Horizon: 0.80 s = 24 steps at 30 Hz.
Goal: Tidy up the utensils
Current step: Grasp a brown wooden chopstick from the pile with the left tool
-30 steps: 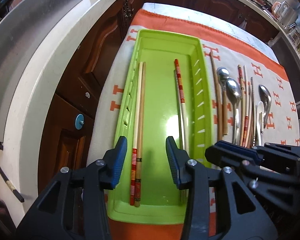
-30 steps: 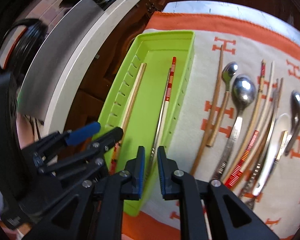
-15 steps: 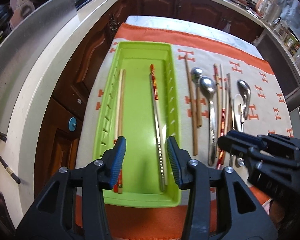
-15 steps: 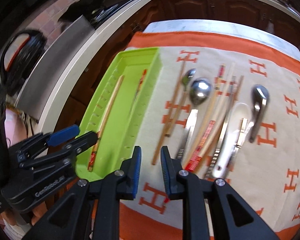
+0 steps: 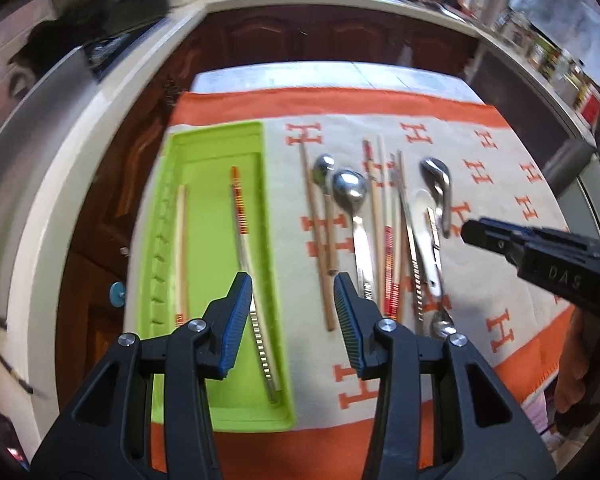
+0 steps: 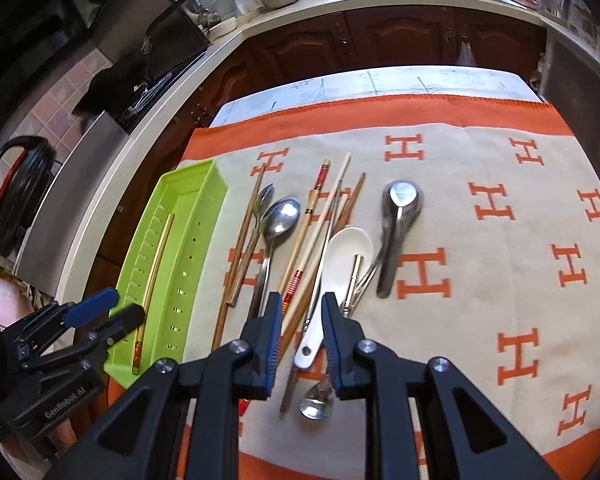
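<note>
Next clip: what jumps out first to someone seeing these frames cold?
The lime-green tray at the cloth's left edge stands out, with a few chopsticks lying lengthwise inside. To its right, a jumble of spoons and chopsticks sprawls over the orange-and-cream H-patterned cloth. The right gripper hangs open over that pile, and the left gripper is open near the tray's right wall.

The left claw point(image 5: 294, 312) fills the lower middle of its frame with blue pads wide apart and empty, while the right claw point(image 6: 300, 332) gapes narrower, also empty.
</note>
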Available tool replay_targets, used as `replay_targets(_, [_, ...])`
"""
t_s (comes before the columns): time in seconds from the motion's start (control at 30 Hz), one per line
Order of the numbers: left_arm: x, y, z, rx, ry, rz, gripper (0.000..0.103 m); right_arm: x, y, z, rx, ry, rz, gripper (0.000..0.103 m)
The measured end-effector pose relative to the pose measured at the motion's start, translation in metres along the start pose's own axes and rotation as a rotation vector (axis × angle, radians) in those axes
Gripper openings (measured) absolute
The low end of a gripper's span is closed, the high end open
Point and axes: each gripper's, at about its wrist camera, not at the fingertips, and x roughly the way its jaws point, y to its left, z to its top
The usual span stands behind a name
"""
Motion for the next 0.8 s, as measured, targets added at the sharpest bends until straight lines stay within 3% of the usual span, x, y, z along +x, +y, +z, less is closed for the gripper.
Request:
replay_targets(0.13, [0.019, -0.017, 0.013, 0.050, 0.078, -0.029, 0.039, 0.002, -0.005, 0.003, 0.006, 0.007, 0.012, 0.020])
replay_targets(0.43, [0.076, -0.017, 0.060, 0.022, 0.161, -0.070, 0.039, 0.011, -0.008, 0.010, 0.004, 0.027, 0.040, 0.020])
replay_targets(0.57, [0.108, -0.012, 0.077, -0.006, 0.215, -0.077, 0.018, 0.017, -0.012, 0.018, 0.013, 0.032, 0.032, 0.020])
replay_targets(0.8, [0.144, -0.004, 0.086, -0.045, 0.274, -0.076, 0.008, 0.028, -0.016, 0.027, 0.024, 0.047, 0.033, 0.020])
